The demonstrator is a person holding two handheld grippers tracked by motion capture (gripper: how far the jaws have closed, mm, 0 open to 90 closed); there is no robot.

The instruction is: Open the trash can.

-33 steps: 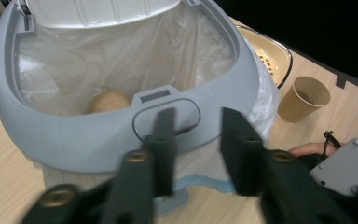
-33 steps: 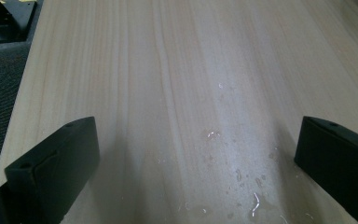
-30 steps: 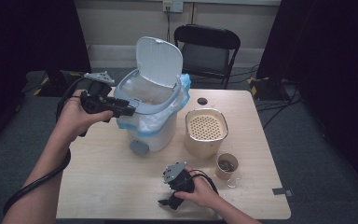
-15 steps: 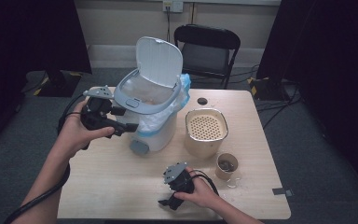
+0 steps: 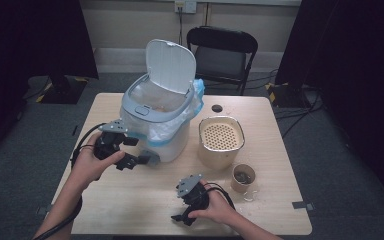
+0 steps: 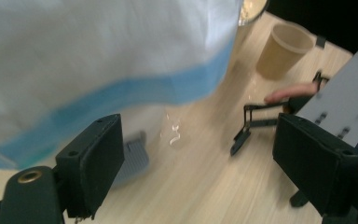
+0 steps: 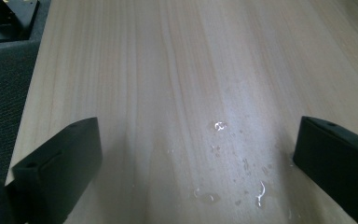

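Left gripper [image 5: 139, 160]: jaws wide apart, empty; has dropped from bin [image 5: 156, 120] rim to its base, pedal [image 6: 134, 156] just ahead. Likely a release done. Right gripper [image 5: 184, 216]: spread wide, empty, resting unmoved on table [image 5: 145, 200]; cup [image 5: 242, 178] well apart.

Left claw [image 5: 139, 160] held raised, jaws wide apart; right claw [image 5: 180, 218] low, jaws spread.
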